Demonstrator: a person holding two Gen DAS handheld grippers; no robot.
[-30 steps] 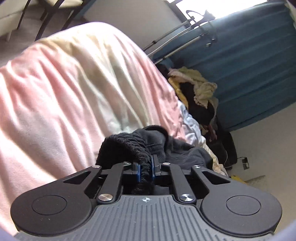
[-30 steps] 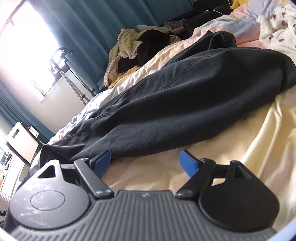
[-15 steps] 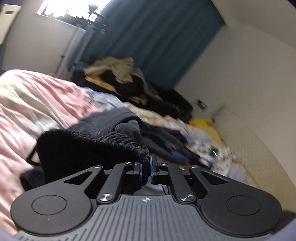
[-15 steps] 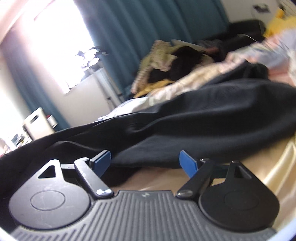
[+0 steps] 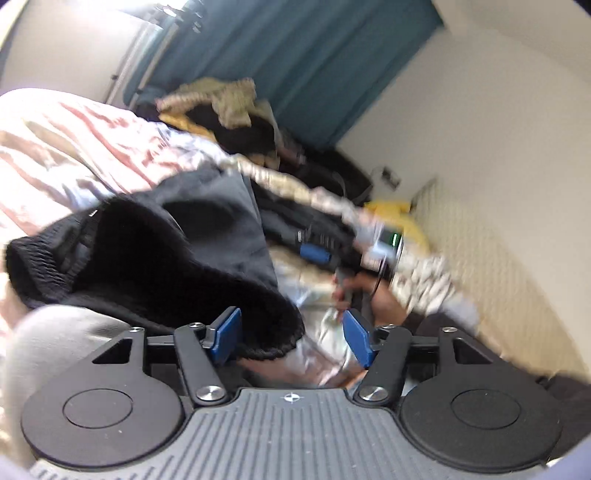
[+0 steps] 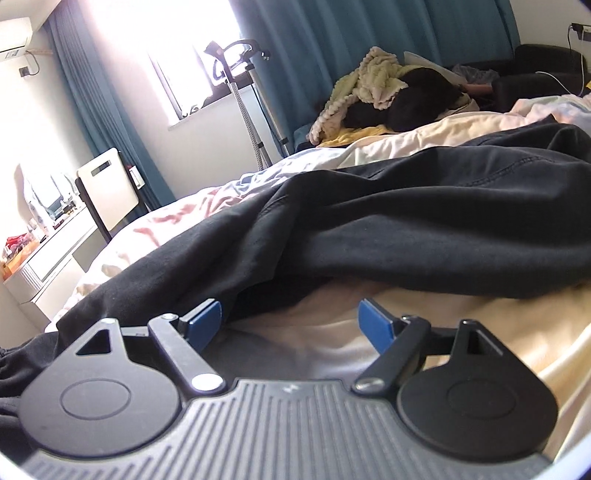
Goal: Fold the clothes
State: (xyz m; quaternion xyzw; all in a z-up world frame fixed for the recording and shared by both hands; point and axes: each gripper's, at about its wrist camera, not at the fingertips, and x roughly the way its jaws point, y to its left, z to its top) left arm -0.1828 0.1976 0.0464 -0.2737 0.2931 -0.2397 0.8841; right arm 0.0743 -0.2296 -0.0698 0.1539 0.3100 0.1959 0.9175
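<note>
Black trousers (image 6: pixel 406 229) lie across the cream and pink bed cover (image 6: pixel 480 332). In the left wrist view their ribbed waistband (image 5: pixel 166 266) is bunched just ahead of my left gripper (image 5: pixel 291 332). Its jaws are opening; the waistband's edge lies between them near the left pad (image 5: pixel 227 332), and neither pad presses on it. My right gripper (image 6: pixel 290 317) stands open low over the bed cover, with the trousers' near edge just beyond its left pad (image 6: pixel 203 319) and nothing between the pads. A person's hand (image 5: pixel 369 295) shows blurred beyond the left gripper.
A heap of clothes (image 6: pixel 380 88) lies at the bed's far end before teal curtains (image 6: pixel 369 29). A garment steamer stand (image 6: pixel 247 92) is by the window. A white chair (image 6: pixel 107 188) and desk (image 6: pixel 55 251) stand to the left. A white wall (image 5: pixel 498 147) borders the bed.
My left gripper swung right across the bed carrying the waistband, then its jaws opened and released it. The right gripper rolled a little and stayed open; the black cloth now lies folded nearer it.
</note>
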